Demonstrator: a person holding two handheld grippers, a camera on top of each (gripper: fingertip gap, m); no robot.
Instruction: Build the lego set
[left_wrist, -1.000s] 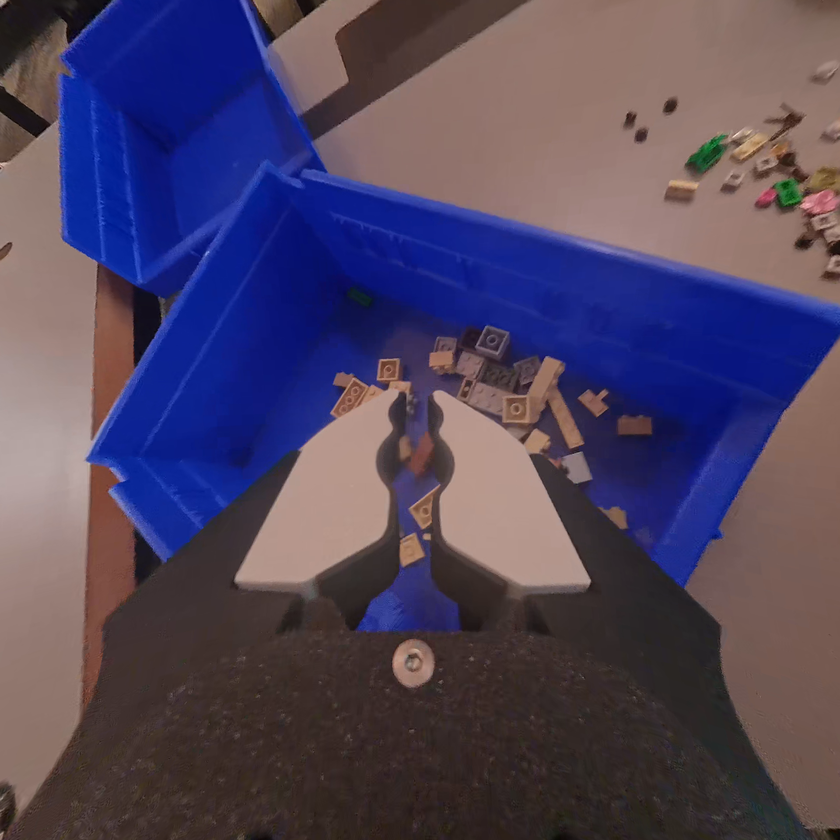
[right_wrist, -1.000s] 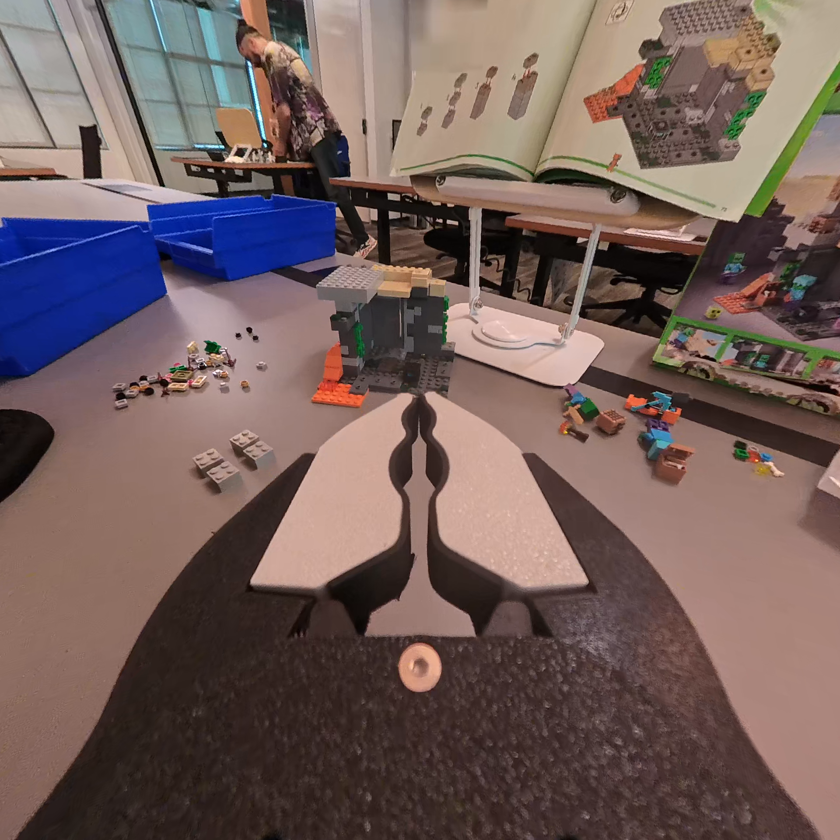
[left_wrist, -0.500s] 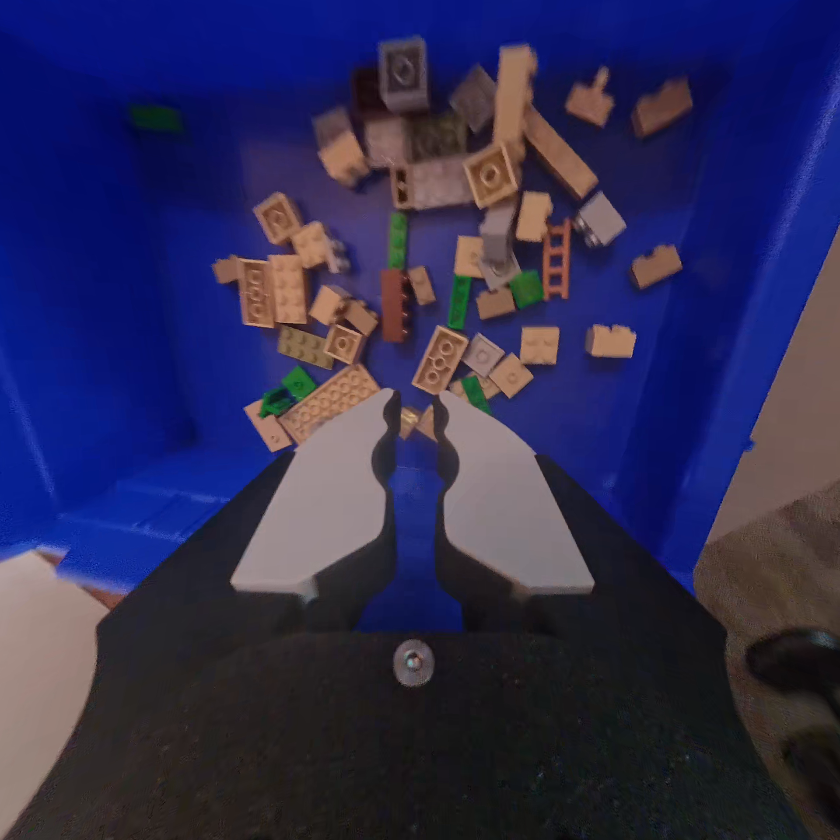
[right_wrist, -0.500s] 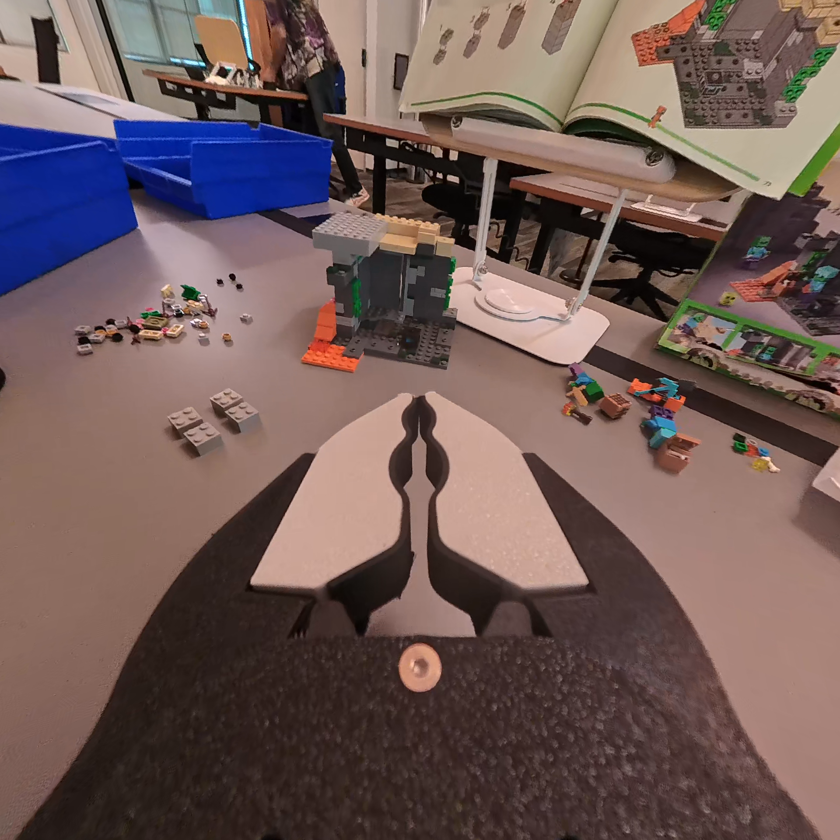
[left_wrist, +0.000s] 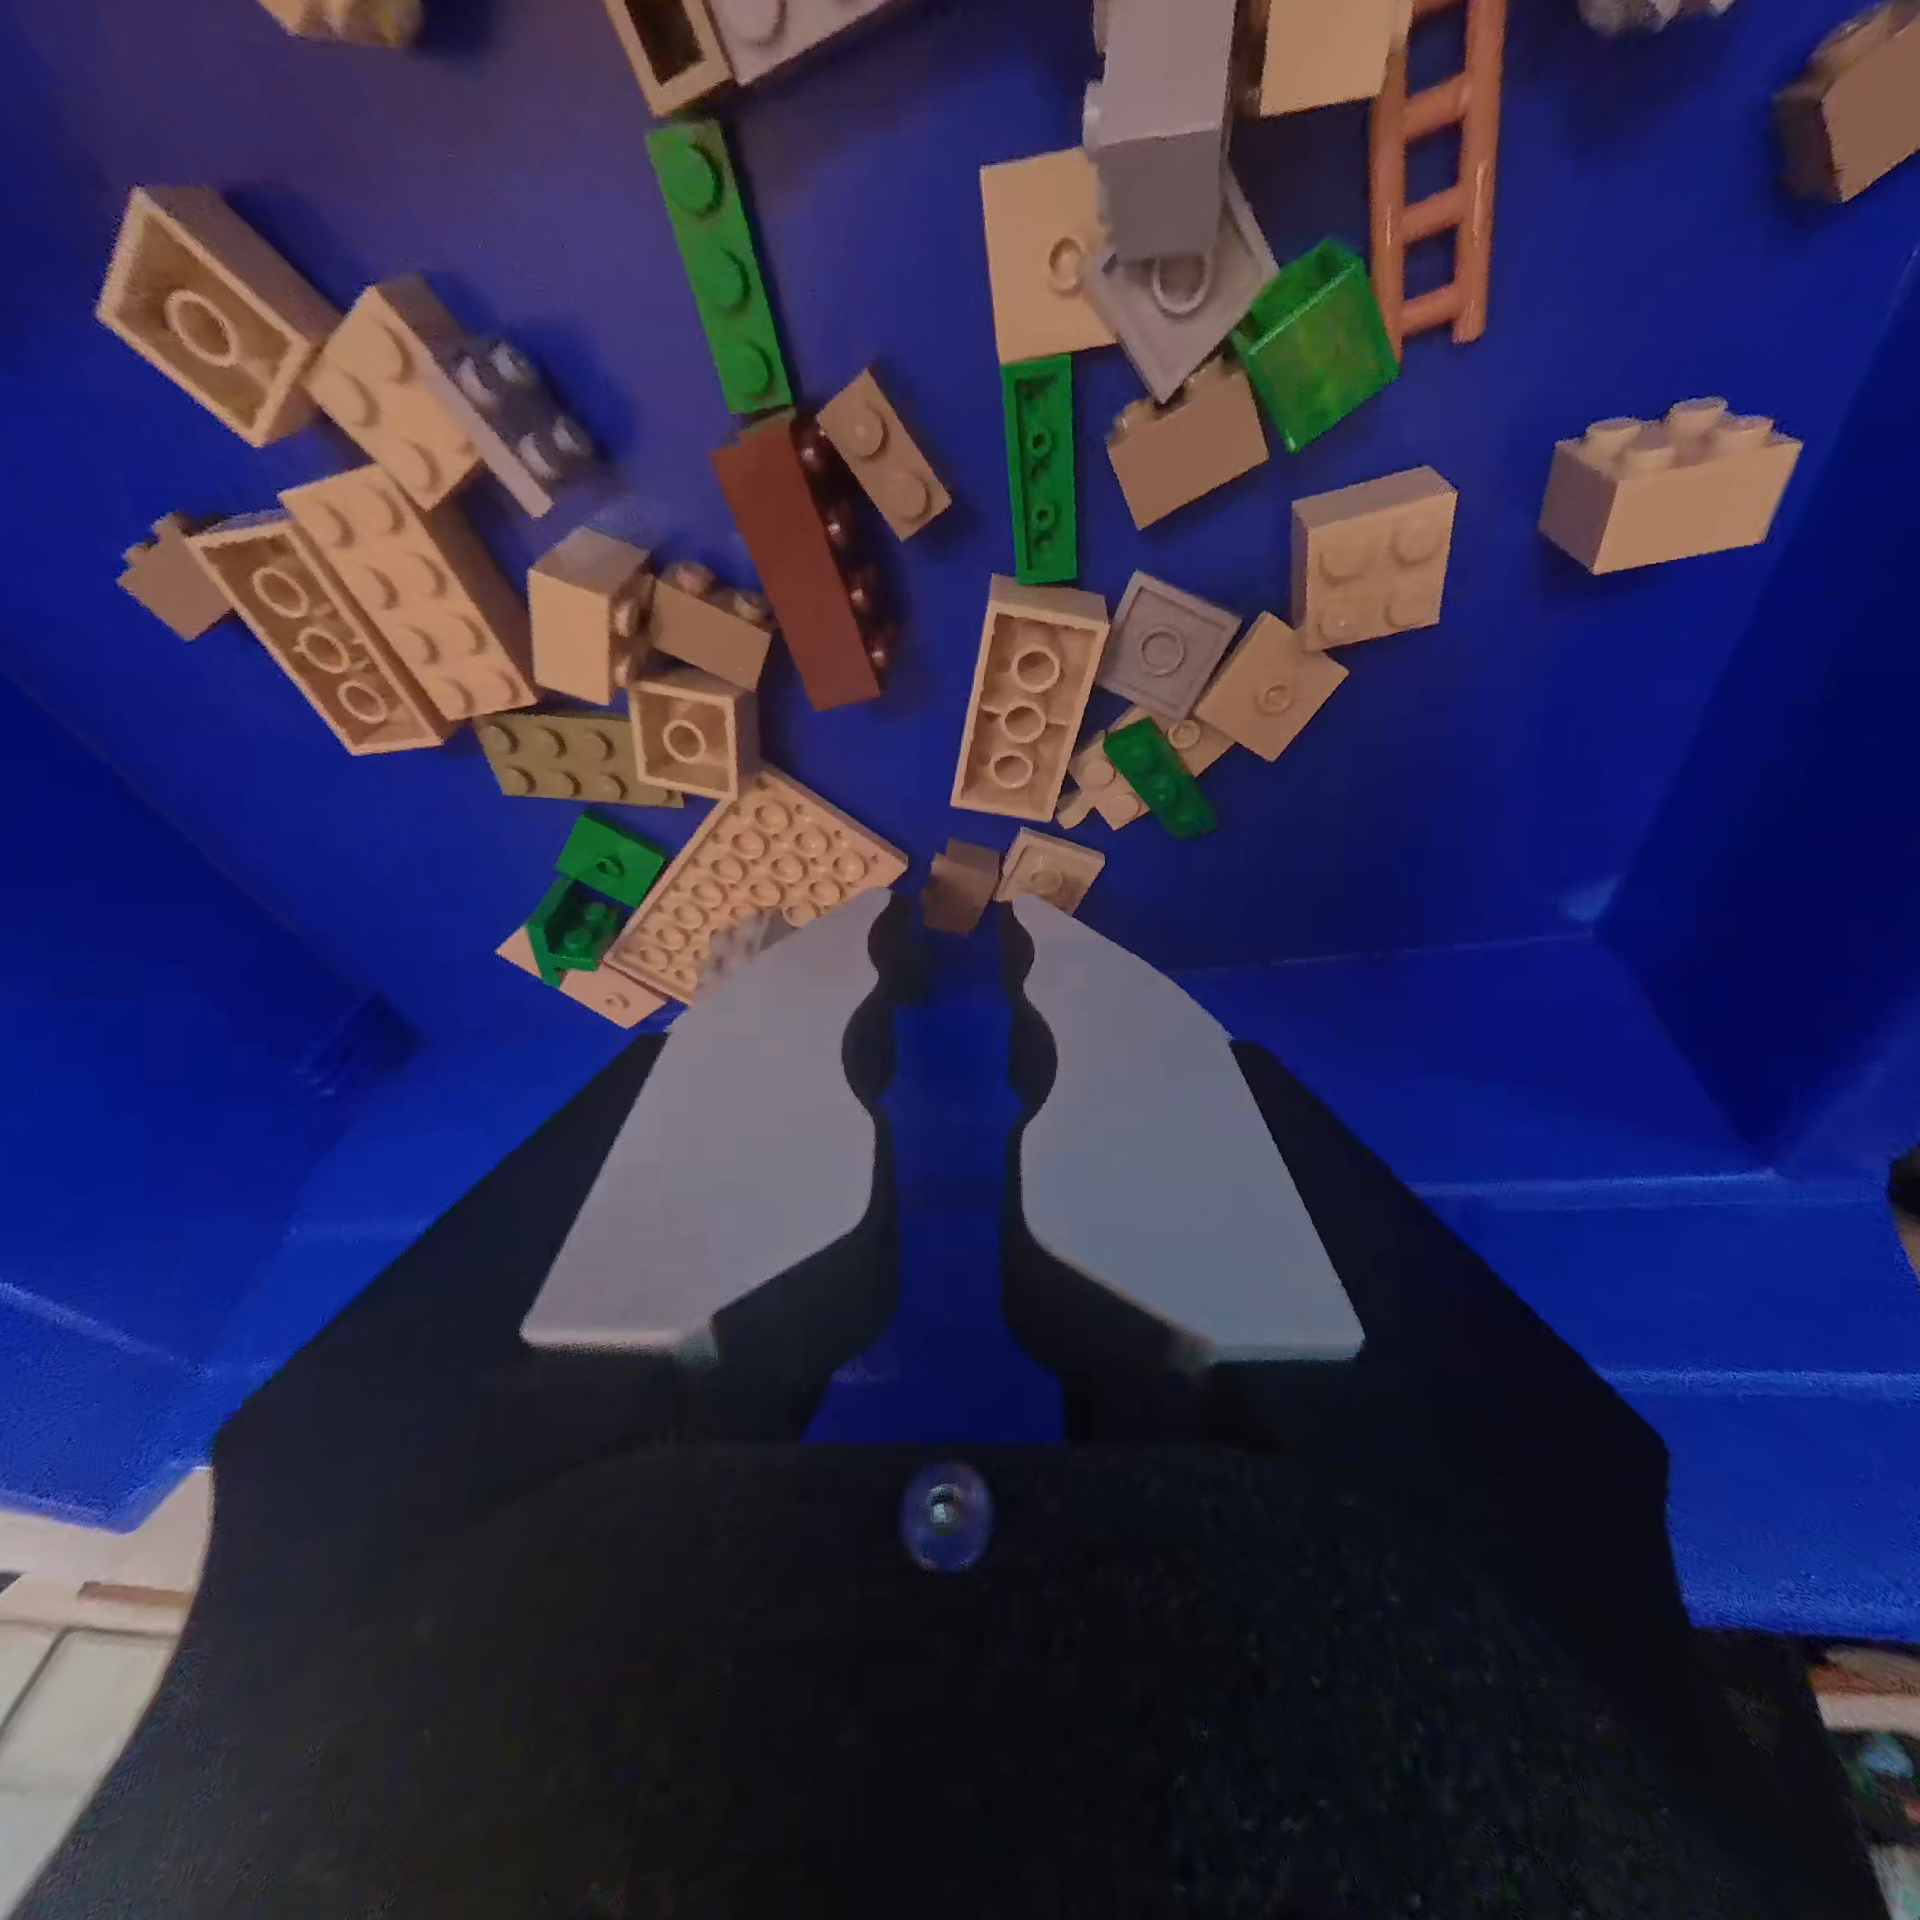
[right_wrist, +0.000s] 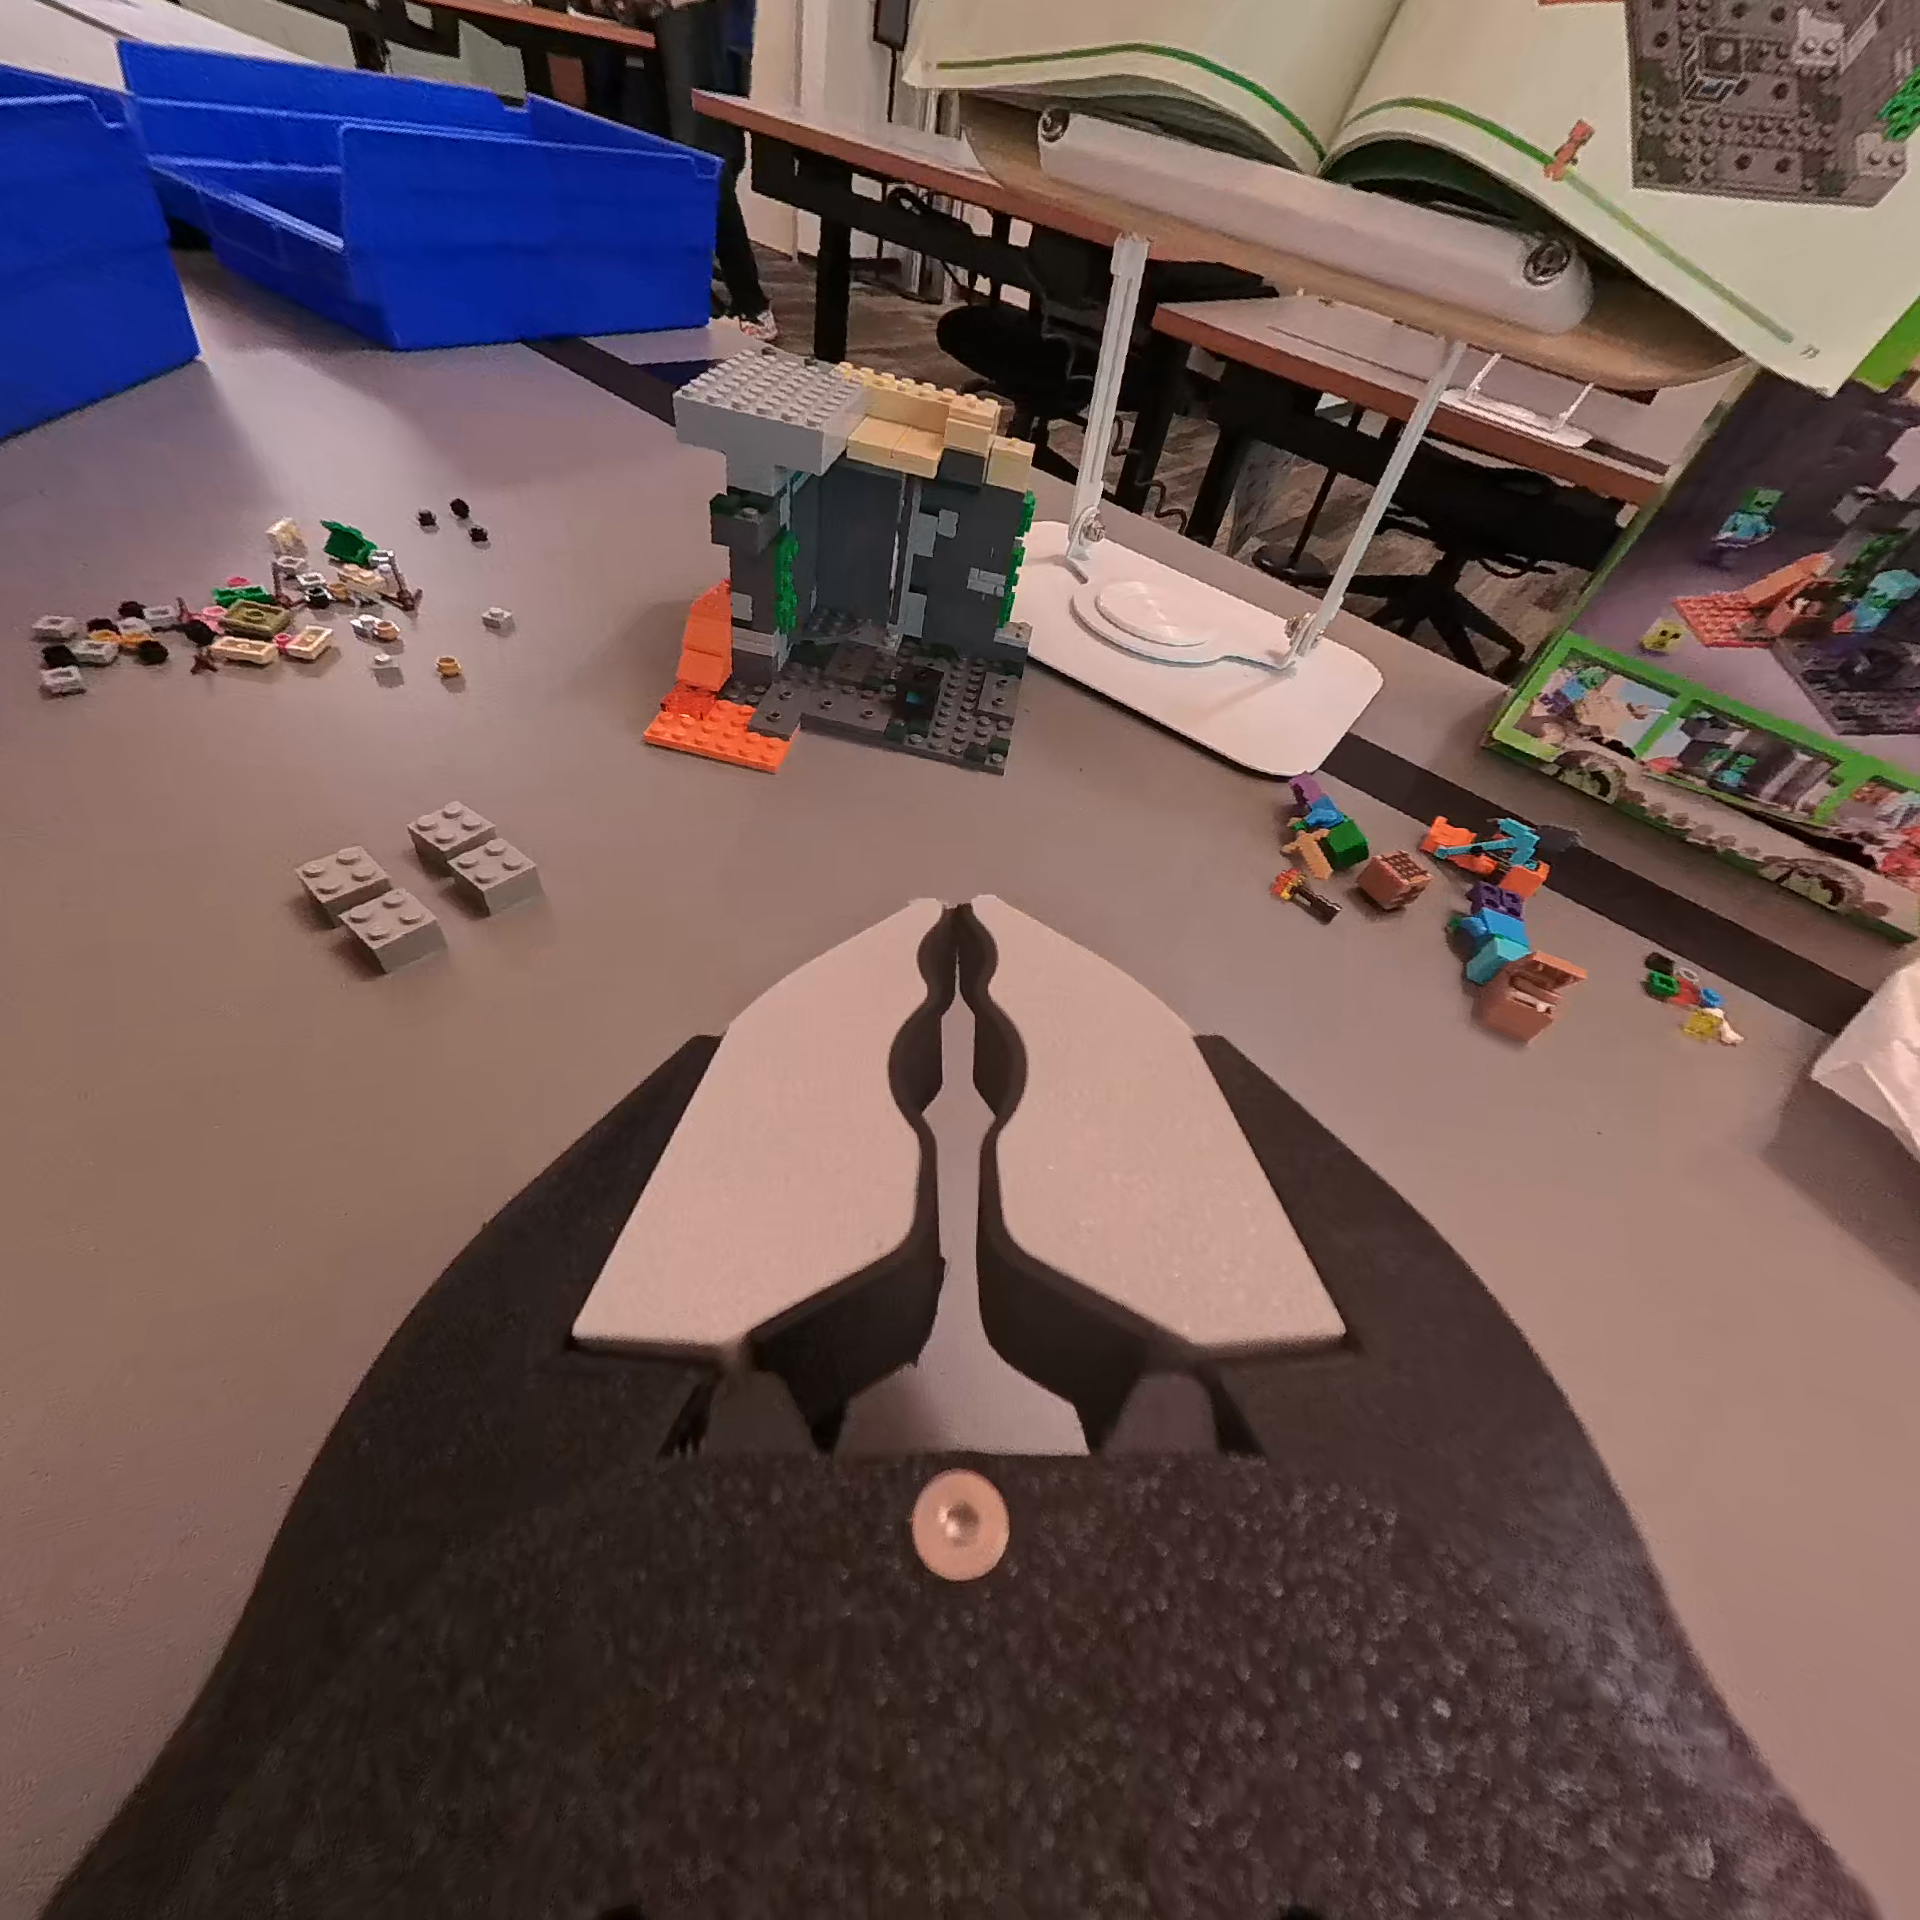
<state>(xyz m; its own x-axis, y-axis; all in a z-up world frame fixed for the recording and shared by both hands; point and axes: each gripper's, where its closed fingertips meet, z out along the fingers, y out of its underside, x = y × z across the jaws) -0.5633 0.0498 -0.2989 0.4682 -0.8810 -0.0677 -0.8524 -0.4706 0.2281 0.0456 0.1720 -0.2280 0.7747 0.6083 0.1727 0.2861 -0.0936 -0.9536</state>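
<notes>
My left gripper (left_wrist: 951, 914) is low inside a blue bin (left_wrist: 1558, 1039), over its floor of loose bricks. Its jaws stand a little apart. A small tan piece (left_wrist: 958, 881) lies just at the fingertips, with a gap on each side, so nothing is gripped. A tan studded plate (left_wrist: 753, 878) lies by the left fingertip and a small tan plate (left_wrist: 1049, 871) by the right one. A brown brick (left_wrist: 795, 566) and an upturned tan brick (left_wrist: 1029, 696) lie farther in. My right gripper (right_wrist: 958, 912) is shut and empty above the grey table (right_wrist: 727, 987), facing a part-built brick model (right_wrist: 862, 561).
Several grey bricks (right_wrist: 416, 883) lie left of my right gripper. A heap of tiny pieces (right_wrist: 239, 613) lies farther left, and colourful pieces (right_wrist: 1475, 904) lie to the right. A white book stand (right_wrist: 1195, 644), a picture box (right_wrist: 1766, 644) and blue bins (right_wrist: 436, 187) stand behind. My right tips are about 60 centimetres from the upturned tan brick (left_wrist: 1029, 696), my left tips only 4 centimetres.
My left gripper has gone from above the bin down close to its floor, and its jaws have widened a little. My right gripper stayed shut and tilted slightly down toward the table.
</notes>
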